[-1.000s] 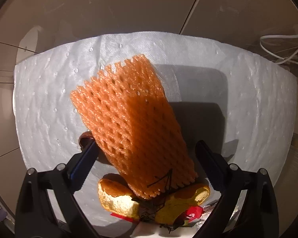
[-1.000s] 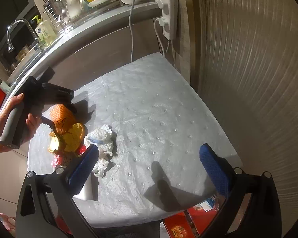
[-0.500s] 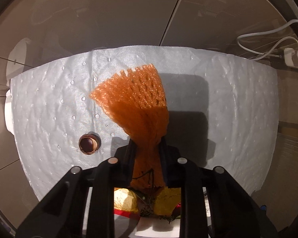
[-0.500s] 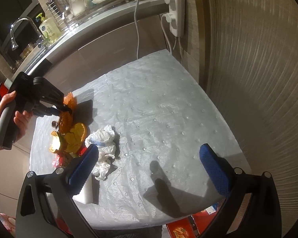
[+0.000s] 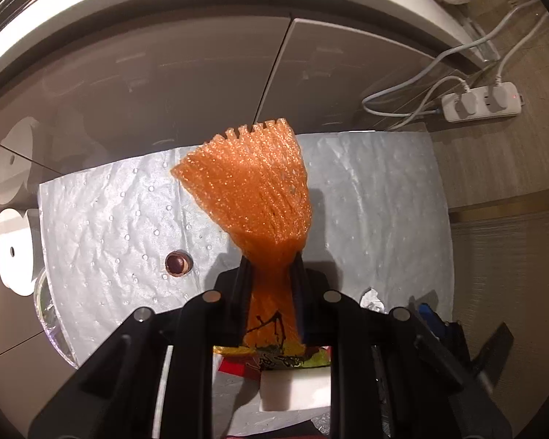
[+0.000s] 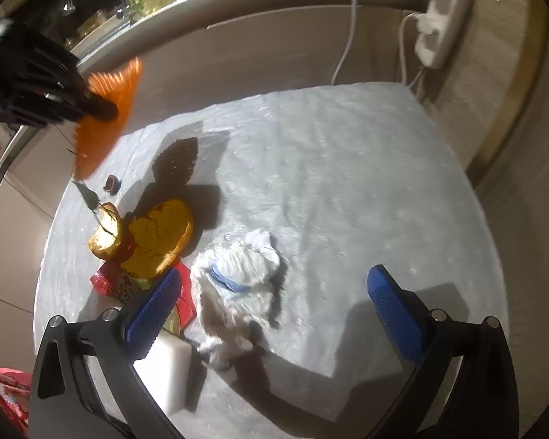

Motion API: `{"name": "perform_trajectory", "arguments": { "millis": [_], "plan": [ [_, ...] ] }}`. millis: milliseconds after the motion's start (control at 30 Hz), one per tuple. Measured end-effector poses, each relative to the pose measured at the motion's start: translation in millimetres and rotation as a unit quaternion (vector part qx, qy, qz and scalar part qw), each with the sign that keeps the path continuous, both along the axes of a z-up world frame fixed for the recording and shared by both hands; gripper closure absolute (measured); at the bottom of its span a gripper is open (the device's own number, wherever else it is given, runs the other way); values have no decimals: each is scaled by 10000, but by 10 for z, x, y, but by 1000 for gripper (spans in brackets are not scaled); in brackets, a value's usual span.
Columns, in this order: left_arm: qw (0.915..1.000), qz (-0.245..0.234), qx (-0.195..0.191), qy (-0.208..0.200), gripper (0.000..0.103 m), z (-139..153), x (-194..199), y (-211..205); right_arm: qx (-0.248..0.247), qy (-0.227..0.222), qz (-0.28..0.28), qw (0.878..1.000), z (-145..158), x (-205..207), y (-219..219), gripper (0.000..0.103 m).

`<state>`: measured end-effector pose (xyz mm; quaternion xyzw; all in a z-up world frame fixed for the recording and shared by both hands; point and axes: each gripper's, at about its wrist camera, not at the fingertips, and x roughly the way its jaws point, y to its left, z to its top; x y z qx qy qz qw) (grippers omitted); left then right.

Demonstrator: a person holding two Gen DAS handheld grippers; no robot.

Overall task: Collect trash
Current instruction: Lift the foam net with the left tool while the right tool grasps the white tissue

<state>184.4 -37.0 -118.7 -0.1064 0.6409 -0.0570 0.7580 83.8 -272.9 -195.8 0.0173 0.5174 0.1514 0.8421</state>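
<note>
My left gripper is shut on an orange foam fruit net and holds it lifted well above the white mat; the net also shows in the right wrist view, at the upper left. My right gripper is open and empty, low over the mat, with a crumpled white tissue between its fingers. Orange peels, red wrappers and a white block lie by its left finger. A small brown nut shell lies on the mat.
A kitchen counter and cabinet fronts stand behind the mat. A white power strip with cables hangs at the back right. A beige wall borders the right side. White round objects sit at the left.
My left gripper closed on the orange net and lifted it high off the peels. My right gripper moved lower and nearer to the tissue, still open.
</note>
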Motion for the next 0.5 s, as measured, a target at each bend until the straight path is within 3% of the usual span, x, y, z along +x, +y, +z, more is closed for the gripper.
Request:
{"name": "perform_trajectory", "arguments": {
  "millis": [67, 133, 233, 267, 367, 500],
  "plan": [
    [10000, -11, -59, -79, 84, 73, -59, 50, -102, -6, 59, 9999, -51, 25, 63, 4],
    [9998, -11, -118, -151, 84, 125, -65, 28, -173, 8, 138, 9998, -93, 24, 105, 16],
    [9996, -25, -98, -251, 84, 181, -118, 63, 22, 107, 177, 9998, -108, 22, 102, 55],
    [9995, -29, -102, -282, 84, 207, -136, 82, 28, 103, 165, 9998, -92, 14, 101, 60],
    [9992, -10, -186, -342, 84, 202, -117, 87, -25, 17, 159, 9999, -29, 26, 126, 65],
    [9988, 1, -278, -395, 84, 252, -136, 134, 263, -100, -31, 9996, 152, 48, 56, 65]
  ]
}}
